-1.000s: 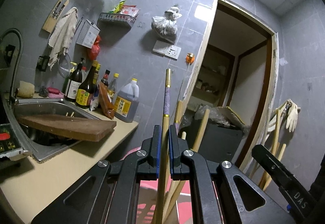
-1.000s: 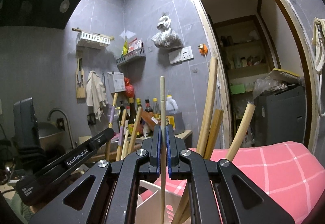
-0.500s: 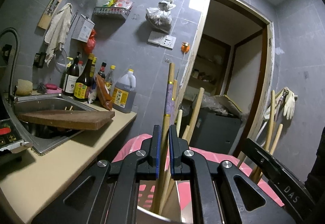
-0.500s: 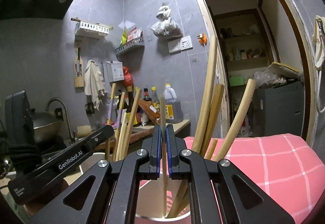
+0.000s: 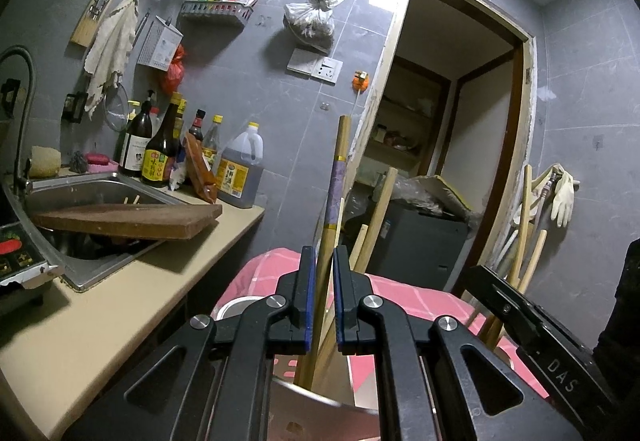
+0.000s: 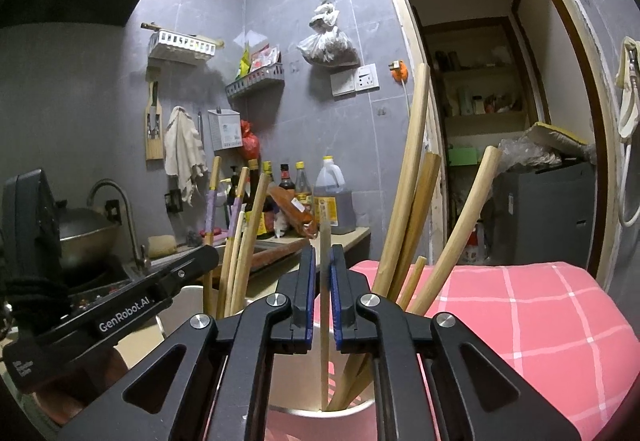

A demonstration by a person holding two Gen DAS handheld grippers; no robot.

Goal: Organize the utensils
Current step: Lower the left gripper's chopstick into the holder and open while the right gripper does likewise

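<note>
hovering over the holders now, both grippers side by side above the pink checked cloth (image 6: 532, 305). left gripper (image 5: 320, 297) has its blue pads clenched on a purple-banded chopstick (image 5: 335, 197), which stands nearly upright with its lower end down inside the metal cup (image 5: 320, 397) right below the jaws. a few more wooden sticks lean in that same cup. over on the other side, the right gripper (image 6: 320, 297) is pinched on a plain pale chopstick (image 6: 325, 321), upright too, its tip reaching down into the white cup (image 6: 348, 411). that cup already carries a bundle of thick wooden chopsticks (image 6: 408, 201) fanning off to the right. behind it all, the counter (image 5: 120, 305) with a wooden cutting board (image 5: 128, 219) lying across the sink (image 5: 80, 189), and sauce bottles (image 5: 160, 157) lined up against the grey tiled wall.
</note>
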